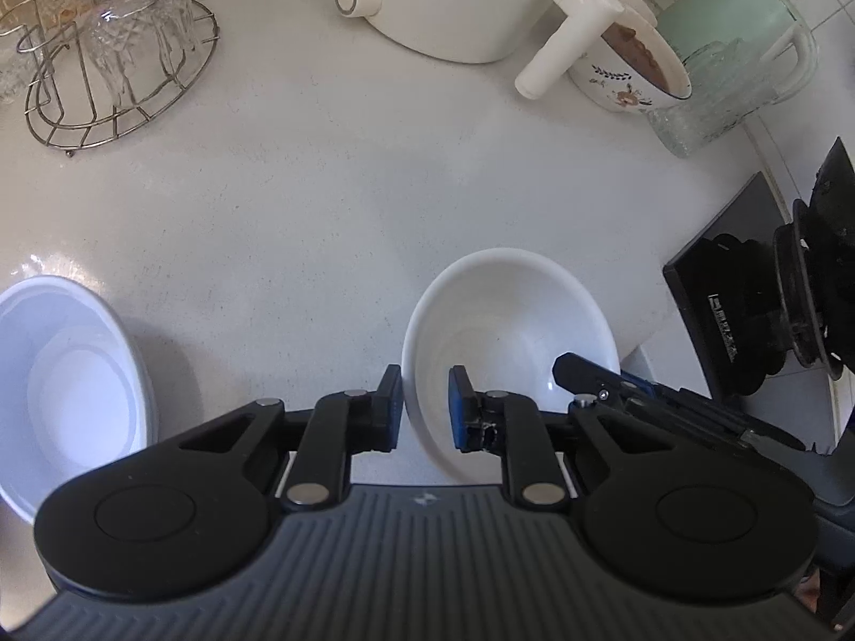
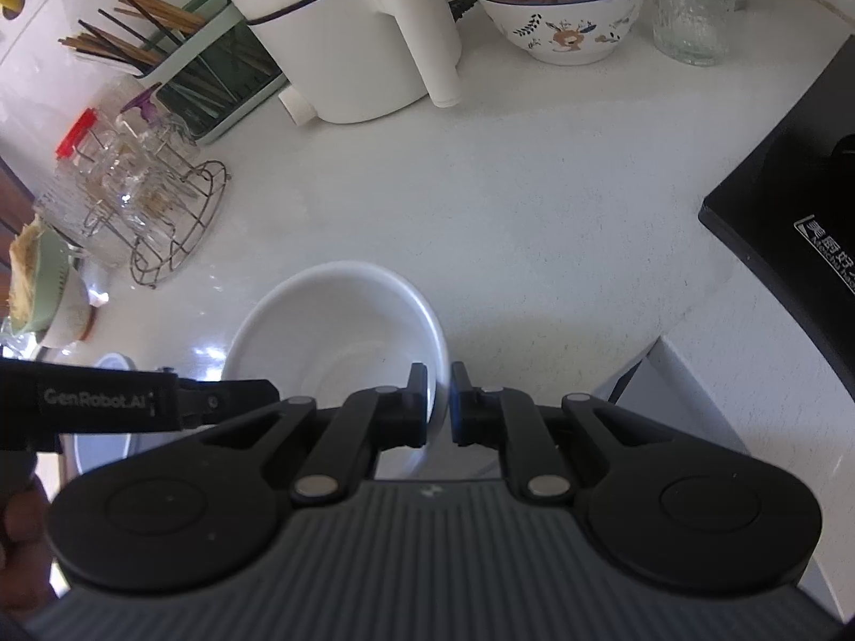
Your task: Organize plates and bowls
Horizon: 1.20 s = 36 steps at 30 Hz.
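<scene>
White bowl point(image 1: 507, 331) rim btwn both claws' fingers.

Counts on the counter

There were two plain white bowls point(image 1: 507, 320) point(image 1: 69, 390), one flowered bowl point(image 2: 561, 10) at the upper right, one white kettle point(image 2: 347, 48), one wire rack point(image 1: 112, 80) of glasses at the upper left, and two grippers point(image 1: 425, 406) point(image 2: 439, 406).

Your left gripper's point(image 1: 425, 408) body is hiding the white bowl's point(image 1: 507, 320) near rim | frame edge is cutting off the second white bowl point(image 1: 69, 390) at left | your right gripper point(image 2: 439, 406) is covering the bowl's point(image 2: 331, 320) near side | stove point(image 2: 791, 171) is running off-frame, its label unreadable.
</scene>
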Tool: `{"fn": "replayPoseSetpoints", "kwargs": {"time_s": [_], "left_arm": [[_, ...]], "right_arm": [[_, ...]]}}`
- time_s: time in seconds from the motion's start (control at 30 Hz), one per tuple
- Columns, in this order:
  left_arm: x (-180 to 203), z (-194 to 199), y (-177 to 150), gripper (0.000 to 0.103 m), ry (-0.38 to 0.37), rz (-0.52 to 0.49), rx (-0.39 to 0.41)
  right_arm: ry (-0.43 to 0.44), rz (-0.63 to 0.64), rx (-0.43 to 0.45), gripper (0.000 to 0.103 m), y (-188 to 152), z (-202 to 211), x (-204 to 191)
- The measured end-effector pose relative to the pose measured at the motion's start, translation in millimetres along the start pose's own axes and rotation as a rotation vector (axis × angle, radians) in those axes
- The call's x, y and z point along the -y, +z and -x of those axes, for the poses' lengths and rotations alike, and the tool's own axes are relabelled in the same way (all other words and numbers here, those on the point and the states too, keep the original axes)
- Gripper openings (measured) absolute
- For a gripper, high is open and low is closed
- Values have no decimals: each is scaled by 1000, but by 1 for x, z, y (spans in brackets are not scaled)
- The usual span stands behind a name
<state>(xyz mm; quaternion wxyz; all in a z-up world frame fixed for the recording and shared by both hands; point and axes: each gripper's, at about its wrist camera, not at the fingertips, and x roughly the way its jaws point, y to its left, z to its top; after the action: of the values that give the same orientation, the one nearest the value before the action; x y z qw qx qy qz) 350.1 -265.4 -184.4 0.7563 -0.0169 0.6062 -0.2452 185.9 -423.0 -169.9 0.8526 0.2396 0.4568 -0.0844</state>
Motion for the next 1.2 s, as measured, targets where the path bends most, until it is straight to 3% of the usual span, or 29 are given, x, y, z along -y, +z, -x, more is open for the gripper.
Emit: {"fn": "replayPoseSetpoints", "kwargs": {"time_s": [0.2, 0.4, 0.77, 0.93, 1.03, 1.2], "left_arm": [[3, 18, 0, 22, 1, -5, 14], [-2, 49, -1, 22, -20, 59, 8], [2, 96, -1, 22, -29, 22, 43], [-6, 115, -2, 22, -49, 47, 72], [-15, 128, -3, 22, -98, 89, 69], [-21, 151, -4, 22, -77, 69, 114]], "right_arm": [[34, -26, 12, 11, 0, 16, -4], [78, -41, 12, 11, 1, 37, -12], [118, -53, 55, 11, 8, 72, -32], [132, -34, 74, 12, 12, 84, -45], [116, 4, 114, 13, 16, 98, -58], [148, 39, 134, 13, 22, 109, -77]]}}
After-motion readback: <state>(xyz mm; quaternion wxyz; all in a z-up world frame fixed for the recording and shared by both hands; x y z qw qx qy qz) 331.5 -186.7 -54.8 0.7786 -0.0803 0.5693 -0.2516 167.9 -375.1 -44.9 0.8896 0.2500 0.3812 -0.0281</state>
